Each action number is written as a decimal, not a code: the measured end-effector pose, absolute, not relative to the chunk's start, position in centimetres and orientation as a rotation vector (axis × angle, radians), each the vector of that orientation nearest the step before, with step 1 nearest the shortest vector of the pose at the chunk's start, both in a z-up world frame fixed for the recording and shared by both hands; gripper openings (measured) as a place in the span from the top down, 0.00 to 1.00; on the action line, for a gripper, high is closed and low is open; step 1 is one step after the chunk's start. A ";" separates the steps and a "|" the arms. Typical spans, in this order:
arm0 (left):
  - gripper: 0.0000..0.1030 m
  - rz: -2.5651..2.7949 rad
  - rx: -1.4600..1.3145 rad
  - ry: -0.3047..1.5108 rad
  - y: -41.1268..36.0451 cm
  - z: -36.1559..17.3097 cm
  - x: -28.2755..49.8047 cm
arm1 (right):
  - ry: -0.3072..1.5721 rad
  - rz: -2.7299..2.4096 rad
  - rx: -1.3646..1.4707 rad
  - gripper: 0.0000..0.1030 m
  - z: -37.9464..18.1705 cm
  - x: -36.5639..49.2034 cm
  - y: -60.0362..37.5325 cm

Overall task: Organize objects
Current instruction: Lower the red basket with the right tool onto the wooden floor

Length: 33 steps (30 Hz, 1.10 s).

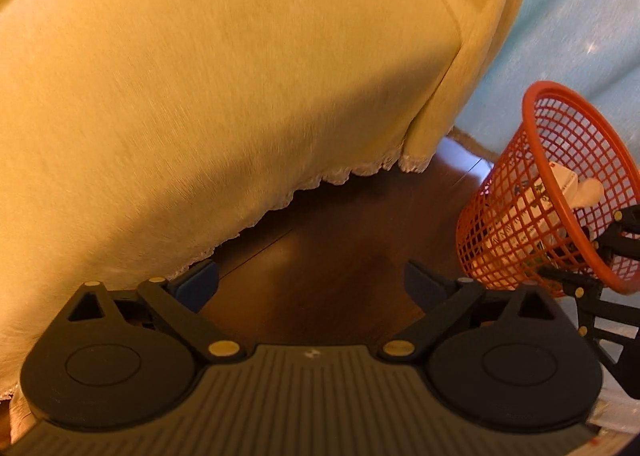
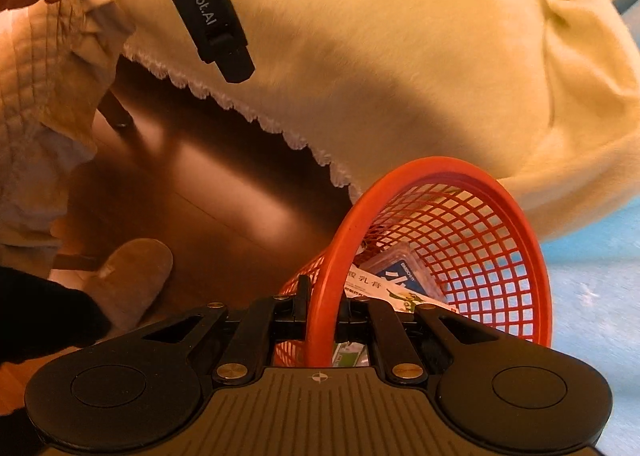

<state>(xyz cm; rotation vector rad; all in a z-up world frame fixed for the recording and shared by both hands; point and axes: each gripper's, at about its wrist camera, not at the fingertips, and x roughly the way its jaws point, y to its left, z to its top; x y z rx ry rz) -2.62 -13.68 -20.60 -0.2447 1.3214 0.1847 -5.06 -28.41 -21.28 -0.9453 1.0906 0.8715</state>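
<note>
A red mesh basket (image 2: 460, 232) is held tilted in the air, with my right gripper (image 2: 322, 306) shut on its rim. Inside lie a blue packet (image 2: 400, 268), a white tube box (image 2: 380, 288) and other small items. In the left wrist view the basket (image 1: 560, 192) hangs at the right with the right gripper's black linkage (image 1: 600, 252) on its rim; a white bottle (image 1: 584, 192) shows inside. My left gripper (image 1: 311, 284) is open and empty above the dark wooden floor (image 1: 320, 240).
A pale yellow garment with a lace hem (image 1: 200, 96) fills most of both views. A tan slipper (image 2: 132, 276) rests on the floor at lower left. A light blue surface (image 2: 592, 296) lies to the right. The left gripper's handle (image 2: 204, 4) crosses the top left.
</note>
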 end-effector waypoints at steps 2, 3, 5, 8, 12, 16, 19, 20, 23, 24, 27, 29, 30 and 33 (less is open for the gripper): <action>0.04 0.175 -0.248 1.317 -13.4 -22.4 -2.8 | 1.091 0.878 -0.952 0.96 -23.7 -5.1 -28.1; 0.04 0.178 -0.249 1.313 -13.3 -23.4 -2.8 | 1.092 0.882 -0.956 0.96 -25.0 -5.0 -27.8; 0.04 0.190 -0.252 1.309 -13.1 -25.5 -2.7 | 1.078 0.895 -0.971 0.95 -27.8 -4.9 -27.4; 0.04 0.208 -0.260 1.303 -12.8 -28.6 -2.6 | 1.053 0.911 -0.983 0.95 -32.1 -4.6 -27.0; 0.04 0.223 -0.268 1.288 -12.1 -32.5 -2.8 | 1.017 0.929 -1.020 0.95 -38.5 -3.7 -26.3; 0.04 0.233 -0.270 1.286 -11.6 -35.7 -3.0 | 0.978 0.932 -1.069 0.94 -44.3 -2.9 -25.2; 0.04 0.235 -0.276 1.281 -11.4 -37.4 -3.2 | 0.975 0.918 -1.064 0.94 -47.8 -2.1 -24.9; 0.04 0.238 -0.278 1.279 -11.5 -37.7 -3.3 | 0.981 0.910 -1.052 0.94 -48.7 -1.9 -24.9; 0.04 0.239 -0.291 1.276 -11.7 -38.7 -3.7 | 0.972 0.897 -1.019 0.93 -50.5 -2.4 -24.7; 0.04 0.240 -0.292 1.278 -12.0 -39.0 -3.7 | 0.948 0.892 -1.031 0.93 -50.8 -2.8 -24.6; 0.04 0.228 -0.289 1.294 -12.7 -39.7 -3.7 | 0.948 0.894 -1.005 0.93 -51.2 -3.4 -24.9; 0.04 0.216 -0.286 1.301 -13.2 -39.8 -3.5 | 0.992 0.899 -0.984 0.92 -51.5 -3.5 -25.1; 0.04 0.211 -0.283 1.303 -13.5 -39.9 -3.3 | 1.018 0.888 -0.973 0.90 -51.2 -3.5 -25.1; 0.04 0.202 -0.283 1.312 -13.7 -39.8 -3.0 | 1.057 0.840 -0.945 0.53 -51.2 -3.5 -25.5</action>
